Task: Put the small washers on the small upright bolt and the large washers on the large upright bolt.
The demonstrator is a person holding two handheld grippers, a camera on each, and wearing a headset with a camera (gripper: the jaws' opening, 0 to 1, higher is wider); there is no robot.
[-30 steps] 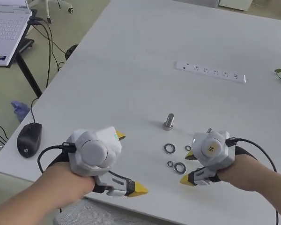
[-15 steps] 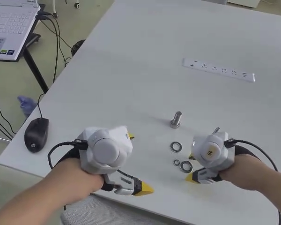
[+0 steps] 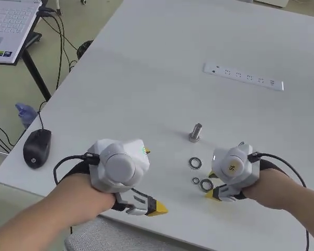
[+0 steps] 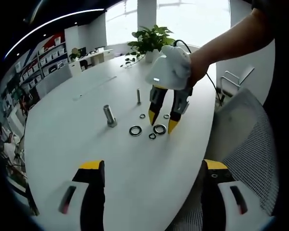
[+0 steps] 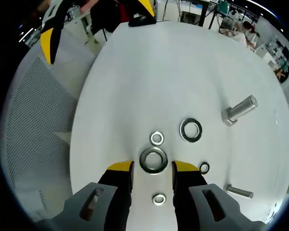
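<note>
Low over the white table (image 3: pixel 146 78), my right gripper (image 3: pixel 211 185) is open, its yellow tips on either side of a large washer (image 5: pixel 153 160) that lies flat. Just beyond it lie a small washer (image 5: pixel 157 138) and another large washer (image 5: pixel 190 130). Two more small washers (image 5: pixel 204 168) lie near the jaws. The large bolt (image 3: pixel 195 133) stands upright farther out. The small bolt (image 5: pixel 239 191) stands to the right. Near the table's front edge, my left gripper (image 3: pixel 152 181) is wide open with nothing between its jaws. The left gripper view looks at the right gripper (image 4: pixel 166 115).
A white power strip (image 3: pixel 243 78) lies farther back on the table. A black mouse (image 3: pixel 36 147) sits at the left edge, with cables and a laptop (image 3: pixel 10 26) beyond it. A potted plant (image 4: pixel 151 38) stands at the far end. A mesh chair (image 4: pixel 241 125) is at the near side.
My right gripper has shifted a little so that its tips now straddle the nearest large washer. The left gripper has hardly moved. The head camera has shifted.
</note>
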